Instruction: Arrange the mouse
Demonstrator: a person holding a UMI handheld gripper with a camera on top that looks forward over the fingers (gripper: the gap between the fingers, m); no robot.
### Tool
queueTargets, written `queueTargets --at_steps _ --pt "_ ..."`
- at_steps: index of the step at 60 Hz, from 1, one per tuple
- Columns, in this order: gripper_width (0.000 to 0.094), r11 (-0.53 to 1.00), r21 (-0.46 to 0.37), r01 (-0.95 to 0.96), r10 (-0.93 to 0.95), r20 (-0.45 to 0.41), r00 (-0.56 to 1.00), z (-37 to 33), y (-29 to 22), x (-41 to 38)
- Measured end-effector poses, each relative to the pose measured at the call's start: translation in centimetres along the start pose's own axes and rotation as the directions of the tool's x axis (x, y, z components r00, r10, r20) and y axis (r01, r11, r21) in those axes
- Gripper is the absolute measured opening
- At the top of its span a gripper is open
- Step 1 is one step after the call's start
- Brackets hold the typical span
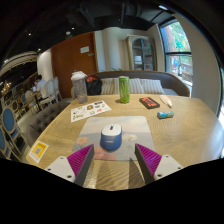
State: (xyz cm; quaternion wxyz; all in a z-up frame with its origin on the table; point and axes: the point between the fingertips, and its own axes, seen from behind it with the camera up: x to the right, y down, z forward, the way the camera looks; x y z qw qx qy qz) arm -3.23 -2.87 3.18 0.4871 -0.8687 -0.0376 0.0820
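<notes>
A blue and white mouse [110,137] rests on a light grey mouse mat [118,128] on the wooden table [190,125]. My gripper [113,158] is open, its two fingers spread wide with the magenta pads [80,158] facing inward. The mouse lies just ahead of the fingertips, centred between them, with a gap on each side. Nothing is held between the fingers.
Beyond the mat stand a green can [124,89] and a clear tumbler [79,86]. A paper sheet [89,109] lies at the left. A dark case [149,102], a small teal thing [165,115] and a yellow note [38,151] lie about. A sofa [130,85] stands behind.
</notes>
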Motion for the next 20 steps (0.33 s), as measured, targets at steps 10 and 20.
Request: queueTargets --at_steps 10,20 --pt "0.0838 0.998 0.048 -0.027 0.029 -0.044 0.999 -6.8 2.6 3.2" --pt "0.084 0.992 0.078 -0.102 0.109 -0.096 0.989 -11.3 6.0 6.1"
